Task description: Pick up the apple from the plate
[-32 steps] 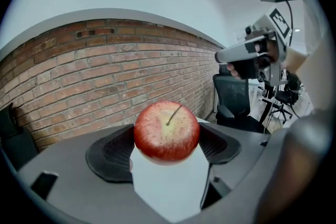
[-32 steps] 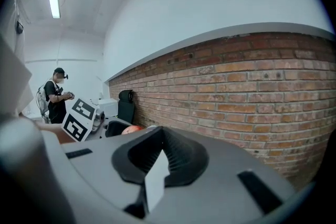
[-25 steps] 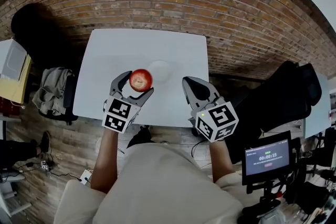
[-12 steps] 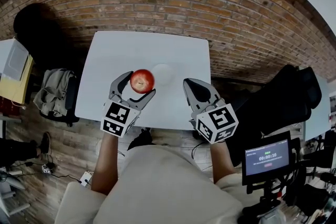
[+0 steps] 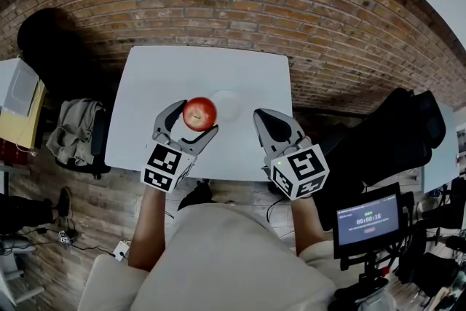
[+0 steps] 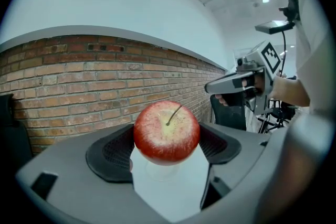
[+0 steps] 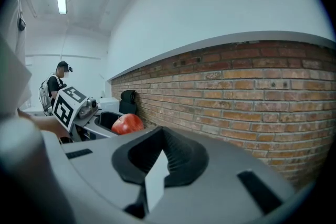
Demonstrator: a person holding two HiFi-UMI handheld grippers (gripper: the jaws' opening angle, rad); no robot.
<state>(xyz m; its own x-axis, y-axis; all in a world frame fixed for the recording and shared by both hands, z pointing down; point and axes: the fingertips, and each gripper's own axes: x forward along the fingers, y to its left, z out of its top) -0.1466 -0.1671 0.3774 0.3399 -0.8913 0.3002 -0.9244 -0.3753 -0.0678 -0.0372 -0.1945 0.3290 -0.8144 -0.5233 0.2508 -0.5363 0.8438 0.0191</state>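
White rectangular bench (image 5: 167,76). One white plate (image 5: 227,104) lies flat on it, between left tongs (image 5: 196,116) and right tongs (image 5: 261,115), slightly beyond their tips, toward the bench's near edge.

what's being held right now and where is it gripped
The left gripper holds the apple, its jaws pressing on two opposite sides around the middle, stem end up. The right gripper is shut and holds nothing.

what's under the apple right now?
White table and a faint bit of the white plate show below the apple, which the left gripper fingers clamp. The apple's underside and the plate part it covers are hidden.
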